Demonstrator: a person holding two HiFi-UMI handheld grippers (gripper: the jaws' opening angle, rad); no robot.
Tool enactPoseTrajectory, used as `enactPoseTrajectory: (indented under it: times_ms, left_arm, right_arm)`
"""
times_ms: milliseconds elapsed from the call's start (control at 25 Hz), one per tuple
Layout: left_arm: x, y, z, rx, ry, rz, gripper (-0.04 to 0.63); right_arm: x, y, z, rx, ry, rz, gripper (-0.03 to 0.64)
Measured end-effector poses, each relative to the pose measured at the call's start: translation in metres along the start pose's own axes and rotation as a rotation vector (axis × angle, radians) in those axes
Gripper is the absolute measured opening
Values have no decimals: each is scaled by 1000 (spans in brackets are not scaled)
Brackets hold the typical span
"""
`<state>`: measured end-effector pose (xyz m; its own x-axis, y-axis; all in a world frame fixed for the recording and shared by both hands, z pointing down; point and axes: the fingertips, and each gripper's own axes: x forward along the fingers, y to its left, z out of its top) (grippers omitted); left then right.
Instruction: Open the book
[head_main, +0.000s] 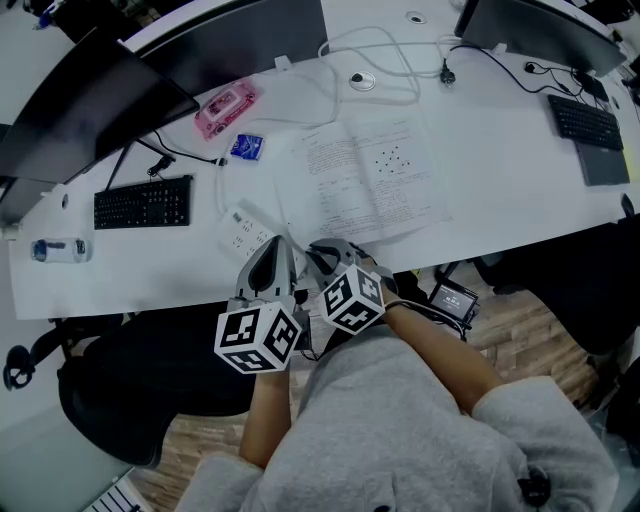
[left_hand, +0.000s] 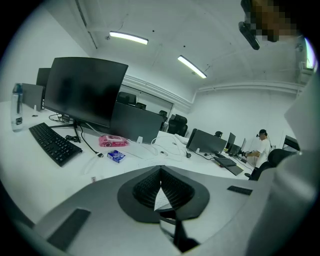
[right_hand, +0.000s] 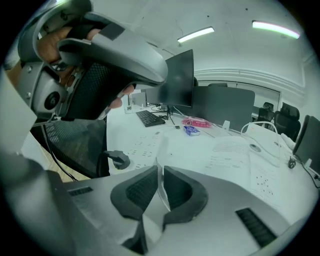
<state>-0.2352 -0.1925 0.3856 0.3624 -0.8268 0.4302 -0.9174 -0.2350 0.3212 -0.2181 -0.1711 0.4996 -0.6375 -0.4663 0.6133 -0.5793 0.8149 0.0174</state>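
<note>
White desk (head_main: 480, 200) between dark monitors (head_main: 240, 40) bears the book (head_main: 370, 180), spread open flat with printed pages up, its near edge at both grippers, where the right gripper (right_hand: 159, 169) pinches a thin white page (right_hand: 161, 192) and the left gripper (left_hand: 160, 170) is closed, tips touching.

A long white worktop (head_main: 500, 200) curves across the room, with dark monitors (head_main: 235, 40) standing along its far side. Below its near edge the floor (head_main: 510, 325) is of pale wood planks, and a black office chair (head_main: 130, 385) is pushed in at the left. The walls (left_hand: 235, 112) are plain white, with a ledge (left_hand: 250, 89) running just under the ceiling (left_hand: 165, 25). Two long strip lights (left_hand: 128, 37) glow on that ceiling. More black chairs (left_hand: 177, 121) stand at the far end, and further screens (left_hand: 205, 142) line the worktop to the right.
</note>
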Motion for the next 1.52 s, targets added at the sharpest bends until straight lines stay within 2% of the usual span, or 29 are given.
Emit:
enactPoseTrajectory:
  times_ms: [200,320,480,640,760,1000,1280,1360,1520]
  left_arm:
    - [2,0,0,-3,0,0,9]
    - [2,1,1,-7,-2,1,9]
    - [1,2,2,-9,-5,3,9]
    - [0,4,5,-11,-9,6,9]
    - [1,3,6,-7,-11,3,9]
    - [0,-7,7,-2,-23,-20,9]
    - [2,-18,15,20,-49,-57,9]
    - [1,-19,14,16,-51,-60,9]
    - [-1,-23,16,54,-60,-61,9]
  right_arm:
    - [7,2,-14,12,42,4,54]
    - [12,6,-21,70,81,43,60]
    - [13,12,-31,155,137,123,129]
    - [6,11,-34,241,149,168,129]
    - [-9,2,-30,254,128,160,129]
    - [-63,-35,-16,210,39,63,127]
    - [-158,-105,8,158,-113,-115,75]
    - [-191,-123,11,148,-162,-184,72]
    - [-251,-158,17,179,-263,-354,69]
